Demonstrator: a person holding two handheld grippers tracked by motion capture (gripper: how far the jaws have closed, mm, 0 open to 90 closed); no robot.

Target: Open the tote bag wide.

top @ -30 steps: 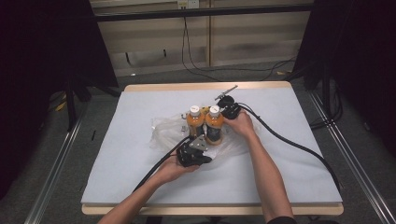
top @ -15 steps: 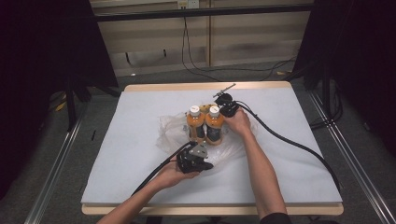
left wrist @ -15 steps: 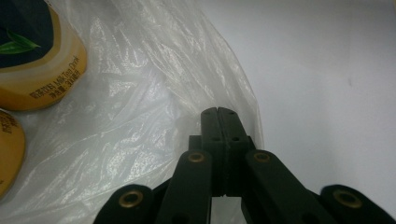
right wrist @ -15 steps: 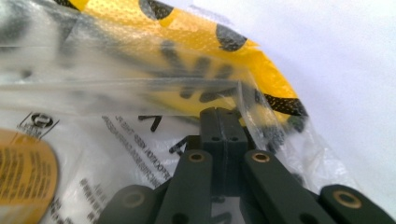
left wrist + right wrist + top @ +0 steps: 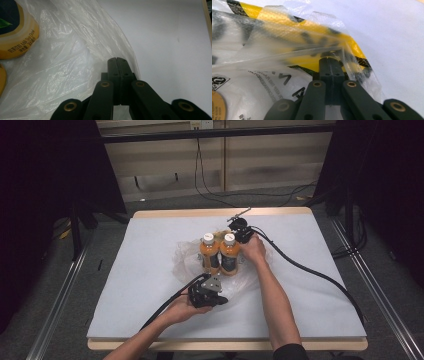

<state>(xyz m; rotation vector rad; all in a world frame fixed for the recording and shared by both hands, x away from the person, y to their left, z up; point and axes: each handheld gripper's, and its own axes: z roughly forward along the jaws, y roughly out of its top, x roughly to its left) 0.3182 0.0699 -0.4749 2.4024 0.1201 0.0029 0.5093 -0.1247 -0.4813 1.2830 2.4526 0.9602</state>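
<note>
The left gripper (image 5: 116,60) is pinching the clear plastic bag (image 5: 75,62) with jaws fully closed on its edge. The right gripper (image 5: 331,60) is clamping the bag's far edge, jaws pressed together, beside 2 orange bottles (image 5: 220,254) standing inside.

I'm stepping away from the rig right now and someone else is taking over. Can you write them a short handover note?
Left gripper: jaws shut on the near edge of the clear plastic bag.
Right gripper: jaws shut on the bag's film at the far side, beside the bottles.
Things: two orange bottles stand upright, side by side, mid-table, with the bag around their bases.
Done: both sides of the bag are gripped.
Left: probably drawing the bag up around the bottles; their caps stand above the film.
</note>
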